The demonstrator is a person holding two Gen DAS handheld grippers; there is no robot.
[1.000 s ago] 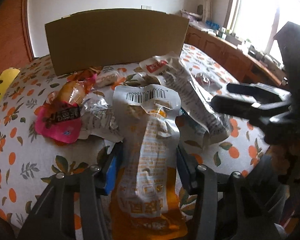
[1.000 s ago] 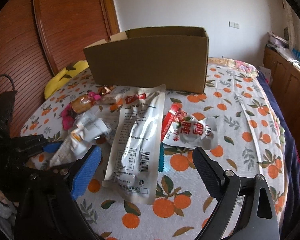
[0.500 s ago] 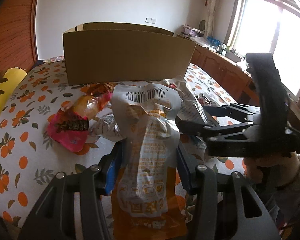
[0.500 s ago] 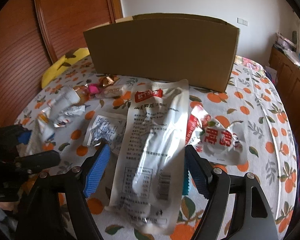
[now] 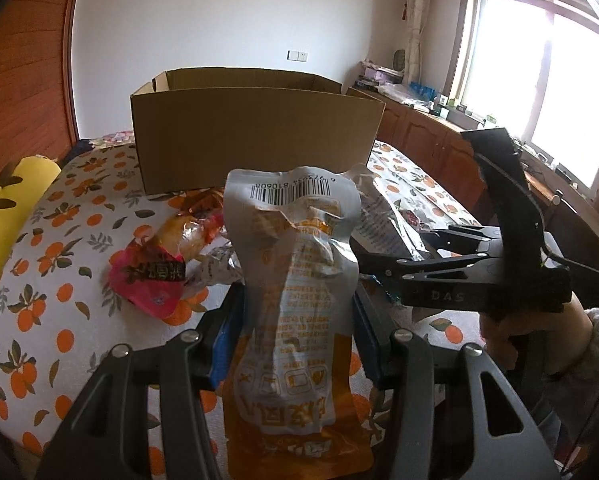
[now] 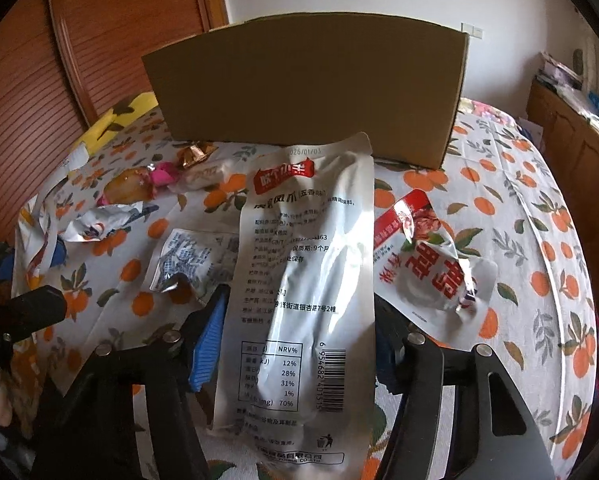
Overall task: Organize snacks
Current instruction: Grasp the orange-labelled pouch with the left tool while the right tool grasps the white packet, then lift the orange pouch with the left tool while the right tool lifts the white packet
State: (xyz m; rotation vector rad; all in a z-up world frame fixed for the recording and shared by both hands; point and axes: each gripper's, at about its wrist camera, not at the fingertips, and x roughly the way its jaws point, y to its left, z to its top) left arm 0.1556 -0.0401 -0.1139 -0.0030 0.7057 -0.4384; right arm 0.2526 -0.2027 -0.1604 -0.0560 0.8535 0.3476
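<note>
My left gripper (image 5: pixel 297 320) is shut on an orange-and-silver snack pouch (image 5: pixel 295 280) and holds it upright above the table. My right gripper (image 6: pixel 299 332) is shut on a long silver snack pouch (image 6: pixel 303 280) with a red label. An open cardboard box (image 5: pixel 255 136) stands behind the snacks; it also shows in the right wrist view (image 6: pixel 307 92). A pink-and-orange snack pack (image 5: pixel 155 272) lies left of the left gripper. A red-and-white pouch (image 6: pixel 431 268) lies right of the right gripper. The right gripper also shows in the left wrist view (image 5: pixel 379 252).
The table has an orange-print cloth (image 6: pixel 539 240). Small silver packets (image 6: pixel 195 260) and wrapped candies (image 6: pixel 159 176) lie left of the silver pouch. A yellow cushion (image 5: pixel 3 208) is at the far left. Wooden cabinets (image 5: pixel 427 136) stand at the right.
Both grippers have risen and moved toward the box. The right gripper has closed on the long silver pouch. The left gripper still holds the orange pouch.
</note>
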